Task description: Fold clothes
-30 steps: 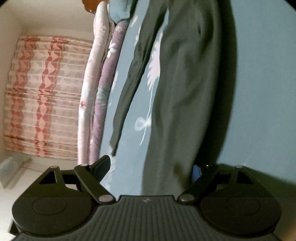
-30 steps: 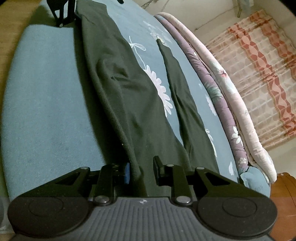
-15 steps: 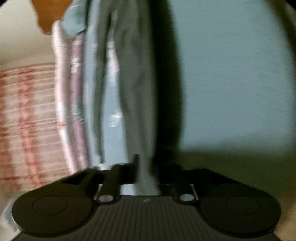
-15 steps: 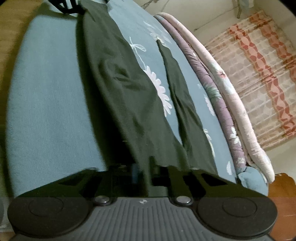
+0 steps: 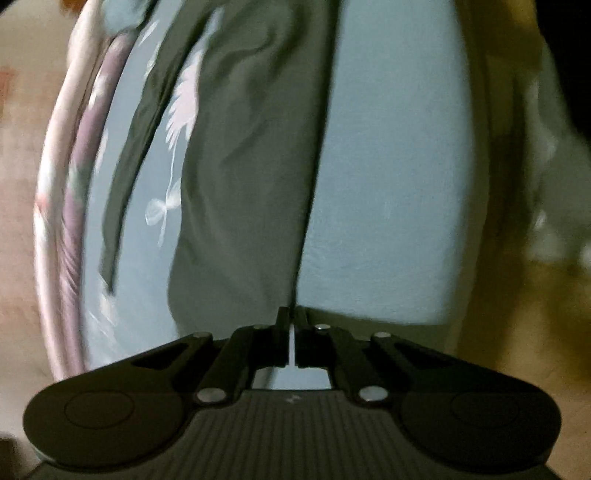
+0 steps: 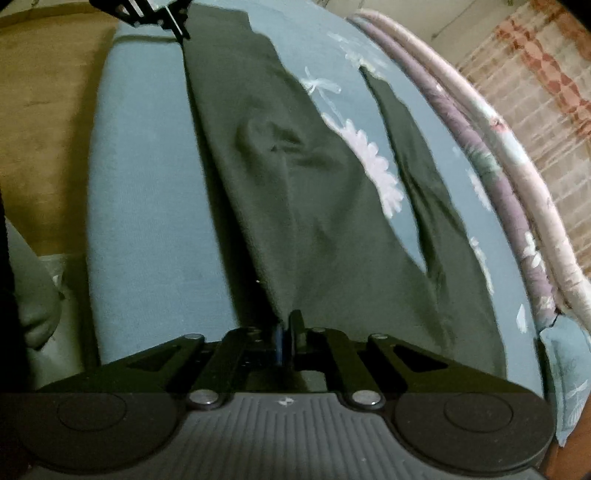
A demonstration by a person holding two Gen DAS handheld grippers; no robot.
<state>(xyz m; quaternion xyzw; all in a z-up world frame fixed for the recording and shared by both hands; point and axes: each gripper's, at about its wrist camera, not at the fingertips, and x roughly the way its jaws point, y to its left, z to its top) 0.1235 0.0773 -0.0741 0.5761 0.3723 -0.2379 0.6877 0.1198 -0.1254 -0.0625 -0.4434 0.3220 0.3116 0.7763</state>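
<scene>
A dark grey-green garment (image 5: 251, 166) (image 6: 295, 184) lies stretched lengthwise over a blue flowered bedsheet (image 5: 388, 166) (image 6: 147, 184). A narrow strip of it runs alongside, toward the quilts. My left gripper (image 5: 291, 321) is shut on the garment's edge at one end. The right wrist view shows that gripper (image 6: 177, 29) at the far end, pinching the cloth corner. My right gripper (image 6: 286, 325) grips the near end. Its jaws are opening a little, with a fold of the cloth still pressed between them. The cloth between both grippers is creased.
Rolled pink and purple quilts (image 5: 70, 184) (image 6: 517, 166) line the bed's far side. Beyond them is a red-and-white patterned surface (image 6: 546, 74). Brown floor (image 6: 44, 92) (image 5: 517, 332) borders the bed's near side. A blue cushion (image 6: 565, 362) sits at a bed corner.
My left gripper went from wide open to shut on the garment's edge and rose with it. The right gripper's jaws narrowed onto the cloth. New creases formed in the garment's middle.
</scene>
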